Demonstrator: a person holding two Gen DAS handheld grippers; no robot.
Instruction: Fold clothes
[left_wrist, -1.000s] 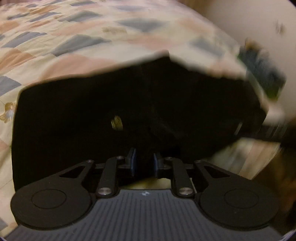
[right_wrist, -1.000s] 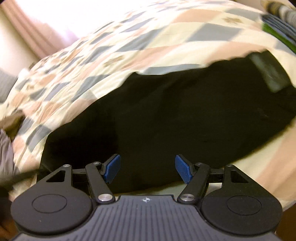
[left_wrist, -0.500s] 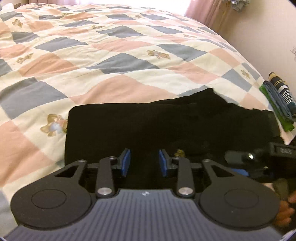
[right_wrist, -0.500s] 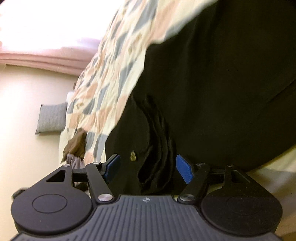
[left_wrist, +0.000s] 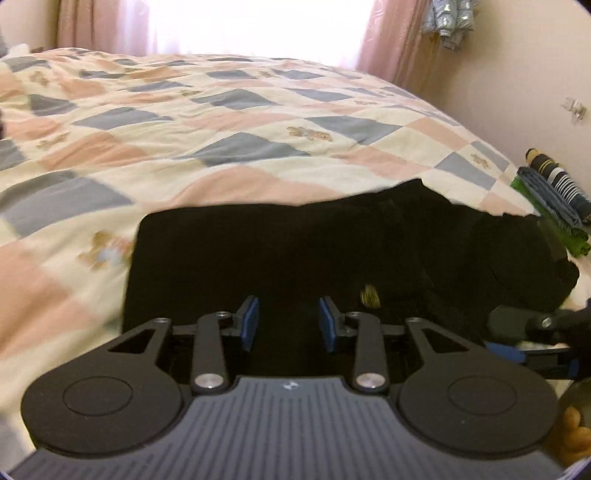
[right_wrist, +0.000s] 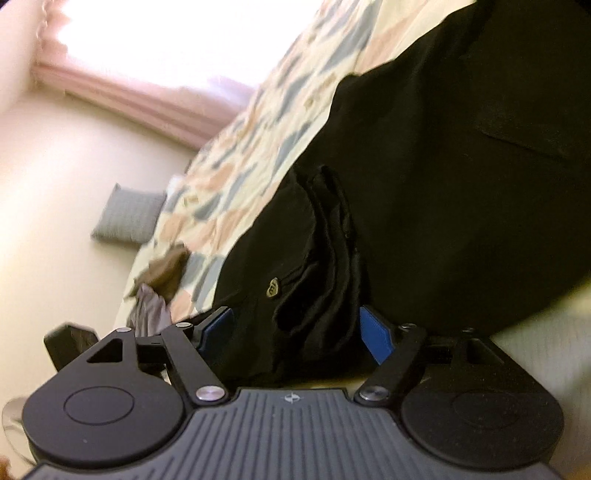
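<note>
A black garment (left_wrist: 332, 258) lies folded flat on the checked quilt (left_wrist: 221, 155), with a brass button (left_wrist: 369, 297) near its front edge. My left gripper (left_wrist: 290, 324) is open just over the garment's near edge, and its blue pads hold nothing. The right wrist view is rolled sideways. There the garment (right_wrist: 461, 184) fills the right side, its bunched end and brass button (right_wrist: 272, 287) lying close ahead. My right gripper (right_wrist: 295, 332) is wide open with those bunched folds between its fingers, unclamped. It also shows in the left wrist view as the right gripper (left_wrist: 528, 332).
A stack of folded clothes (left_wrist: 554, 199) sits at the bed's right edge by the wall. A grey pillow (right_wrist: 127, 214) and a loose brown and grey clothes pile (right_wrist: 159, 280) lie further along the bed. Pink curtains (left_wrist: 384, 37) hang behind the bed.
My left gripper went from nearly shut on the black fabric to open and drew back. The garment now lies flat. My right gripper rolled sideways and closed in on the bunched end, still open.
</note>
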